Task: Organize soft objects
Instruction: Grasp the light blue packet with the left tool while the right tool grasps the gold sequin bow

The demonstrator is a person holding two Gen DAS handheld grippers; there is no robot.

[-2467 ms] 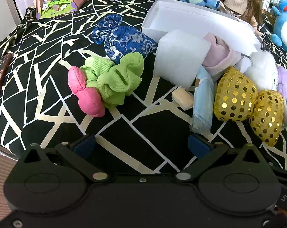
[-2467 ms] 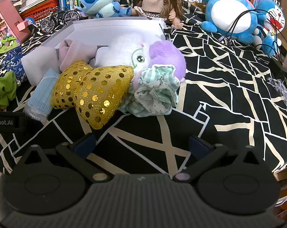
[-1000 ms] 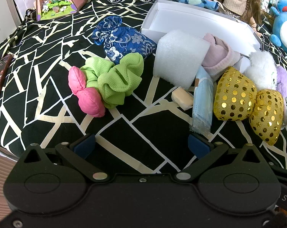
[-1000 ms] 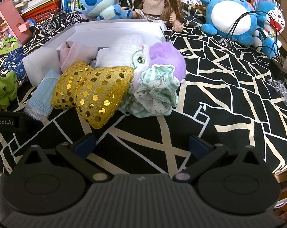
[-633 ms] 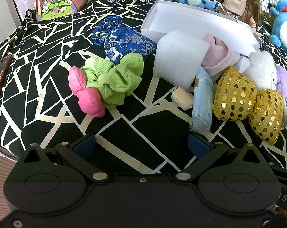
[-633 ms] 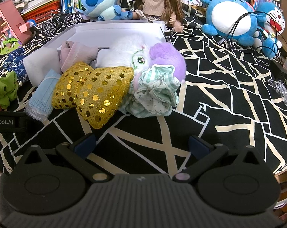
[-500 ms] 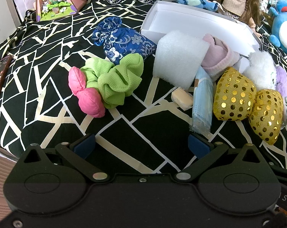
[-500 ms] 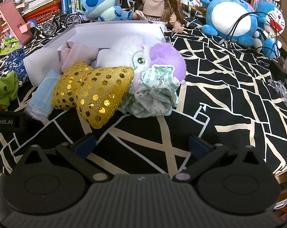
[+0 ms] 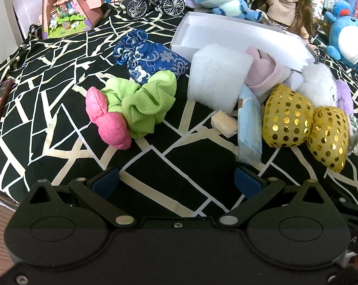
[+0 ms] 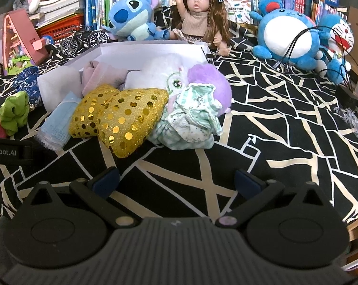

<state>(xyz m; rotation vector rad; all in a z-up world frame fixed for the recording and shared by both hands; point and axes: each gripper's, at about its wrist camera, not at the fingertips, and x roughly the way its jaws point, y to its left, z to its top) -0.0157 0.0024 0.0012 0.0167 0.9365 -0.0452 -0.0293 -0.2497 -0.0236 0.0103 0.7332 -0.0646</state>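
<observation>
i'm holding left tool (image 9: 176, 181) and right tool (image 10: 177, 181) spread, empty, over the black patterned cloth (image 10: 285, 128). soft items are lying just ahead: green scrunchie (image 9: 144, 105), gold sequin cushion (image 10: 129, 121), white box (image 9: 240, 35) behind.

Bare patterned cloth (image 9: 183, 166) lies open just ahead of the left gripper (image 9: 176, 181), flanked by the pink cushion (image 9: 107, 121) and blue face mask (image 9: 249, 128). Ahead of the right gripper (image 10: 177, 181), the gold sequined cushion (image 10: 129, 118) and green-checked scrunchie (image 10: 193, 121) block the white box (image 10: 153, 49); cloth to the right is clear.
</observation>
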